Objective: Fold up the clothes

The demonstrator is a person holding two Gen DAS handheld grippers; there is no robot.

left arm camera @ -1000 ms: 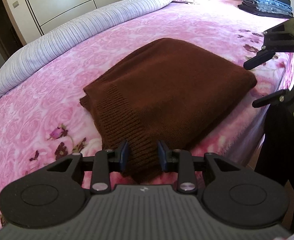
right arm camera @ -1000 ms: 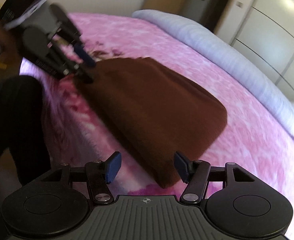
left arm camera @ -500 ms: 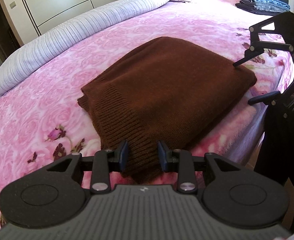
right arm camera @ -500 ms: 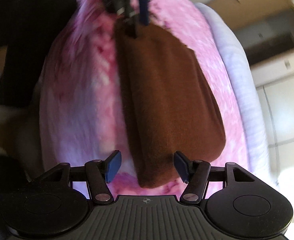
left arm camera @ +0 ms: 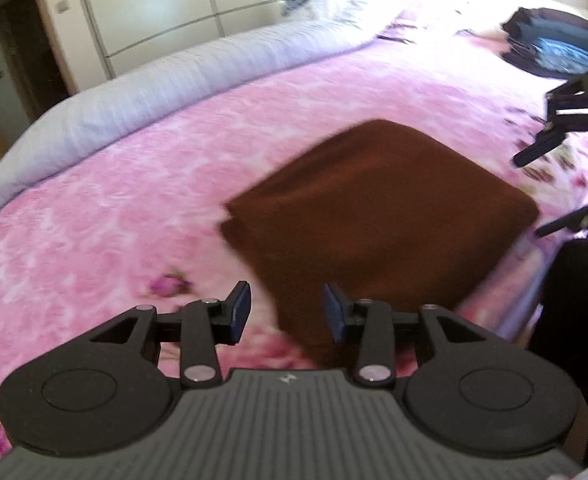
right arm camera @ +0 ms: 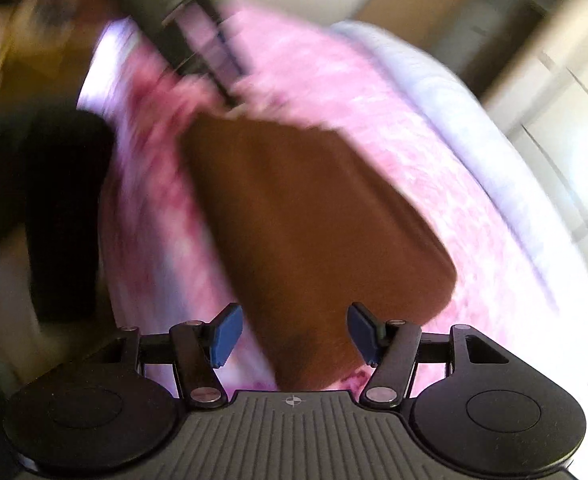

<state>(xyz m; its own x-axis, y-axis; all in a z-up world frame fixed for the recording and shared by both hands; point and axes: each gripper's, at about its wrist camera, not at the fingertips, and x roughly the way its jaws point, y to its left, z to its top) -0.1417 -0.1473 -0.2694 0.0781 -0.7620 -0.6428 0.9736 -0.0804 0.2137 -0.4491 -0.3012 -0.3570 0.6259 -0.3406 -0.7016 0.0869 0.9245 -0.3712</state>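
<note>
The folded brown sweater lies on the pink bed, its corner at six o'clock. Left gripper and right gripper both have jaws wide apart, holding nothing. Careless jaws could snag the corner, undoing the fold.
</note>
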